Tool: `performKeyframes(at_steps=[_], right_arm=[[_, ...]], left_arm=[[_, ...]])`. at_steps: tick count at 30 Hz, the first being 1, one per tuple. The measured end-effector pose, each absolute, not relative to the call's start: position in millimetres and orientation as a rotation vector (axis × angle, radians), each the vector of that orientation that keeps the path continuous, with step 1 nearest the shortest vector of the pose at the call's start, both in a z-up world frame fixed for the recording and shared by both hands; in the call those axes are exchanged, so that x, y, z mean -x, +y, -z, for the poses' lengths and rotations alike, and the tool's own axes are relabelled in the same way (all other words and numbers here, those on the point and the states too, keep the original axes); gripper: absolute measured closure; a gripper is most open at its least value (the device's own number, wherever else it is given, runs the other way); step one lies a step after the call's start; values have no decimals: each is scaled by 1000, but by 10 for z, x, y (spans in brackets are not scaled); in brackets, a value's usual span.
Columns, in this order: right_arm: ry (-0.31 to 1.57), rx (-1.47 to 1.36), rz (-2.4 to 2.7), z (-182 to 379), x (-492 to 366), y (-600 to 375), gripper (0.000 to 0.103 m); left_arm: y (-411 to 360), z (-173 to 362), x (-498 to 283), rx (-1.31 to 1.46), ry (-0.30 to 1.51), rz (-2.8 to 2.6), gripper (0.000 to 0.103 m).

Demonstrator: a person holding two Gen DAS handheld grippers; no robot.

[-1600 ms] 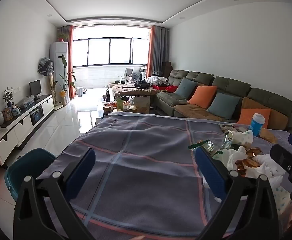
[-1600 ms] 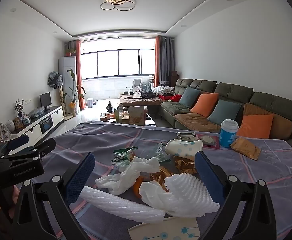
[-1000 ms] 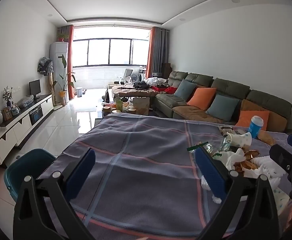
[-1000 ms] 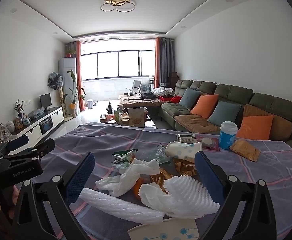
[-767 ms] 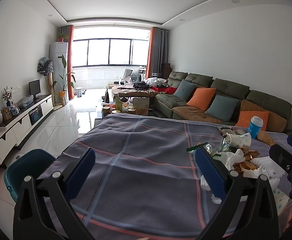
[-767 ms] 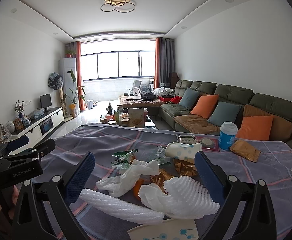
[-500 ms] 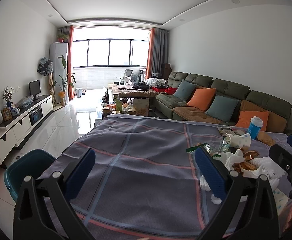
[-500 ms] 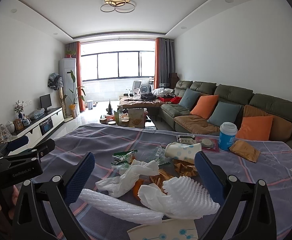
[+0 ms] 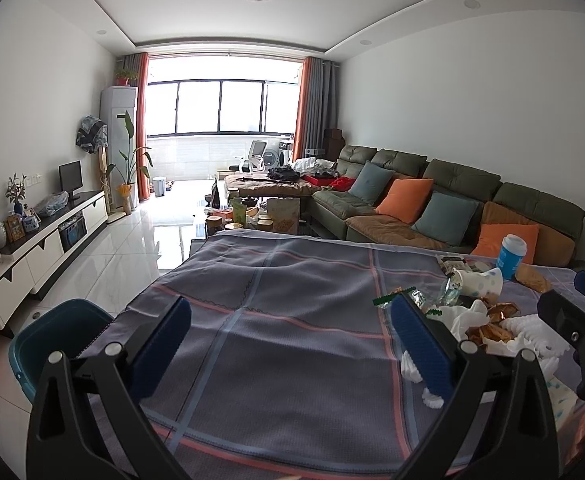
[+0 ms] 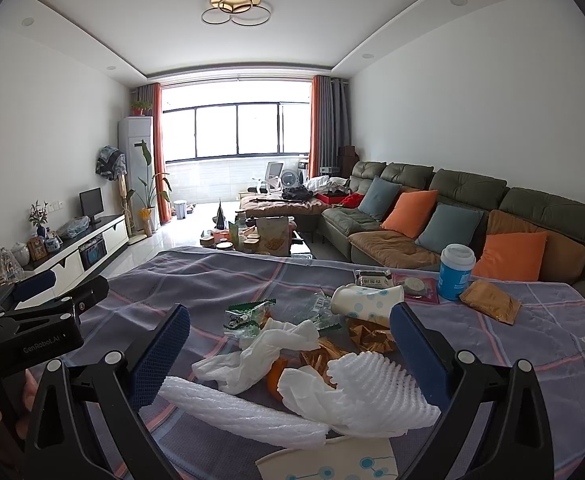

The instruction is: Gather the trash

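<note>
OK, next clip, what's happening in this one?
A person holds a gripper in each hand over a cloth-covered table. The right gripper is open and faces a heap of trash: white foam netting, a crumpled tissue, wrappers and a tipped paper cup. The left gripper is open over bare cloth, with a teal bin beside the table. Nothing is picked up yet.

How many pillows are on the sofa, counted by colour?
Orange pillows: 2
Blue-grey pillows: 2
Total: 4
</note>
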State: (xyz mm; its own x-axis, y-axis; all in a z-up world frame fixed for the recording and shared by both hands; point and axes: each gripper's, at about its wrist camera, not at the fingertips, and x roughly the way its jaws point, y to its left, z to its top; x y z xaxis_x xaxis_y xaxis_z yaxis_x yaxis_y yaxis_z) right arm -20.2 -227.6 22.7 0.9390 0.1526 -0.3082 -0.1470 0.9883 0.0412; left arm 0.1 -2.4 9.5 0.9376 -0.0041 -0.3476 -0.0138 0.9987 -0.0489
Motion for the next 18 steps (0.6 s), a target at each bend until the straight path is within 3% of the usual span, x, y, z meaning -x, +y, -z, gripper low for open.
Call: performKeyframes(at_steps=[18], right_arm=[[291,-18,-143,-319,262,-2311,4]], left_arm=[[-36,-109,94,59,309,23,3]])
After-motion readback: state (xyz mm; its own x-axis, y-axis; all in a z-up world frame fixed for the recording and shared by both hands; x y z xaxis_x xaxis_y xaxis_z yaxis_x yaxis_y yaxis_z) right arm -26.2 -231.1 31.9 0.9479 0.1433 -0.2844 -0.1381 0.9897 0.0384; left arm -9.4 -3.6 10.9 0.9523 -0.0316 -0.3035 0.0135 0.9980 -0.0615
